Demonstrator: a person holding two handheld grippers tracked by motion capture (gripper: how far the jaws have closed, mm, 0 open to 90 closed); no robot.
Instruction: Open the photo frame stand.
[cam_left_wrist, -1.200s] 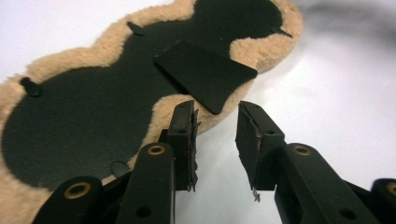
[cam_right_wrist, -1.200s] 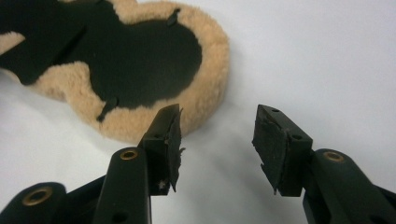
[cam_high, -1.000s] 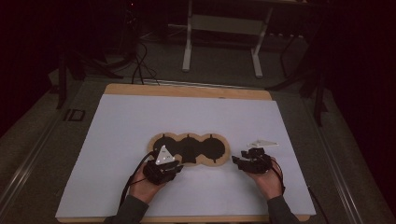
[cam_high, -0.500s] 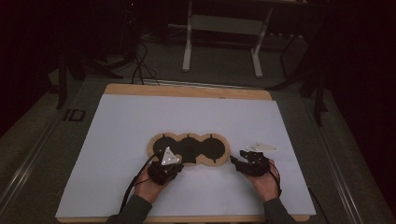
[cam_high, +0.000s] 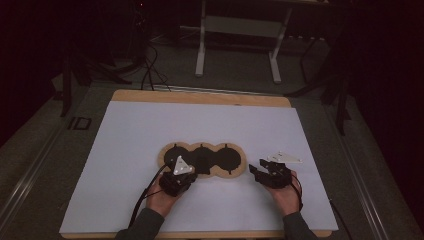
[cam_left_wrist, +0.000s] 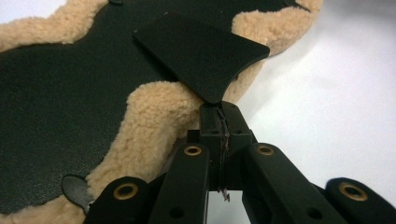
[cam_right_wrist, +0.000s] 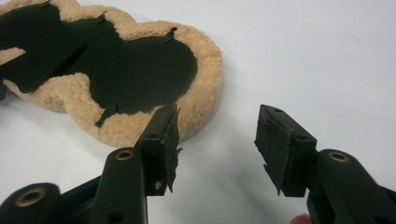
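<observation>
The left claw (cam_left_wrist: 219, 116) has just closed on the black flap (cam_left_wrist: 201, 53) lifted directly ahead of it from the fleece-edged mat (cam_high: 202, 160), ready to peel, while the right claw (cam_right_wrist: 215, 135) waits open beside the mat.

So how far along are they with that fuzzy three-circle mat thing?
Early, I'd say. Already done: the left gripper has just closed its jaws on the black flap at the near edge of the fleece-trimmed mat, lifting it slightly off the black surface. In hand: that pinch. The right gripper waits open on the white sheet, beside the mat's other end. Left: whatever the flap is being peeled or folded toward.
</observation>
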